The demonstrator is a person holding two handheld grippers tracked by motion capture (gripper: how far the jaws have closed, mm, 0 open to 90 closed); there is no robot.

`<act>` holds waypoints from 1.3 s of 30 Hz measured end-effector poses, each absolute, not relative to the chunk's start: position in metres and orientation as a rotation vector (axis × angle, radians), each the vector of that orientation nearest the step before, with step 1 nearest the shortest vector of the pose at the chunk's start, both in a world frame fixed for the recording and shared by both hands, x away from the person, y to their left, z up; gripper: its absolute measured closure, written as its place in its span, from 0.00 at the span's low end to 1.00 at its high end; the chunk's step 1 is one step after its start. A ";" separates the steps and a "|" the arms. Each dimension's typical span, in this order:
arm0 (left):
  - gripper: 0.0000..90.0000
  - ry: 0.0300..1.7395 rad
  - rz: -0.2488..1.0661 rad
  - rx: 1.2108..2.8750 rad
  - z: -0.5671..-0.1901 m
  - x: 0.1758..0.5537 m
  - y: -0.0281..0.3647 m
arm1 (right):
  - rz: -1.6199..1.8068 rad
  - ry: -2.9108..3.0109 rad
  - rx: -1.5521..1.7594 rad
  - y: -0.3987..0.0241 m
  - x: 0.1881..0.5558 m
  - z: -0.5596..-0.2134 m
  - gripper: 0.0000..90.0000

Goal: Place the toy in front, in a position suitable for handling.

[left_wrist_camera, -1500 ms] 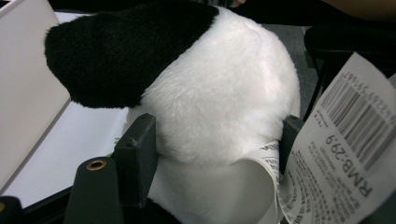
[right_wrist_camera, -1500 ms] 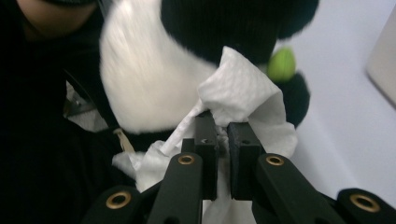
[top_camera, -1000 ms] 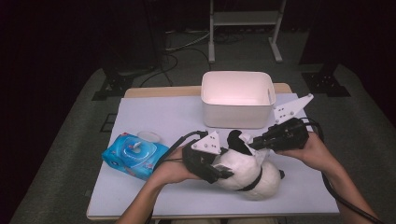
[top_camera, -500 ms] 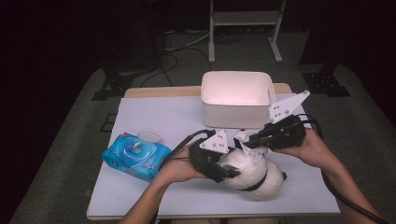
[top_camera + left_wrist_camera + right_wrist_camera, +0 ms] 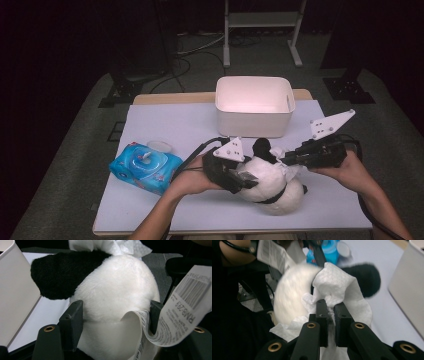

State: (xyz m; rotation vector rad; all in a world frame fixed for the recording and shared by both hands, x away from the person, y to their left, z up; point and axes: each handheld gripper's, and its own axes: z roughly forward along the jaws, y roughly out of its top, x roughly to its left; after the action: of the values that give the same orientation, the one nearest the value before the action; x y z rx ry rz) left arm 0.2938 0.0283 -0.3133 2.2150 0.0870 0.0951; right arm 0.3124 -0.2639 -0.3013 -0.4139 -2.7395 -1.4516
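Note:
A black-and-white plush panda lies at the table's front right. My left gripper is shut on its white body, one jaw on each flank, with the paper tag curling over the right jaw. My right gripper is shut on a crumpled white wipe, which rests against the panda's white fur beside a black ear. In the high view the wipe sits on top of the toy.
A white plastic bin stands just behind the panda. A blue pack of wet wipes with its lid flipped up lies at the left. The pale mat covers the tabletop.
My right gripper has slid the wipe a little to the right and down over the panda. The left gripper keeps its hold on the toy, shifted slightly right.

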 end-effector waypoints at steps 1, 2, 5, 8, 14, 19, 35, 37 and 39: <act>0.36 0.091 0.094 2.213 -0.313 0.294 0.028 | -1.438 -2.744 -0.426 -0.266 0.312 -0.304 0.92; 0.36 0.087 0.095 2.212 -0.313 0.294 0.028 | -1.434 -2.746 -0.430 -0.267 0.312 -0.305 0.92; 0.36 0.075 0.099 2.210 -0.311 0.292 0.025 | -1.434 -2.754 -0.426 -0.268 0.310 -0.302 0.92; 0.36 0.072 0.104 2.215 -0.309 0.292 0.022 | -1.411 -2.796 -0.391 -0.262 0.309 -0.292 0.92; 0.36 0.070 0.112 2.223 -0.307 0.293 0.016 | -1.387 -2.834 -0.292 -0.239 0.309 -0.273 0.92; 0.36 0.064 0.120 2.231 -0.306 0.293 0.015 | -1.340 -2.857 -0.254 -0.226 0.311 -0.271 0.92; 0.29 0.121 0.129 2.218 -0.314 0.294 0.030 | -1.348 -2.850 -0.393 -0.269 0.305 -0.282 0.93; 0.29 0.129 0.120 2.218 -0.318 0.295 0.030 | -1.355 -2.841 -0.418 -0.277 0.303 -0.283 0.93; 0.29 0.137 0.113 2.218 -0.322 0.296 0.031 | -1.359 -2.838 -0.433 -0.282 0.302 -0.284 0.93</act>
State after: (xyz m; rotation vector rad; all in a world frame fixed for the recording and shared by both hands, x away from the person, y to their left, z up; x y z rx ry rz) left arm 0.2962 0.0310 -0.3217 2.2183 0.1370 0.1126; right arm 0.3018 -0.2816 -0.2840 -0.4328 -2.8382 -1.3588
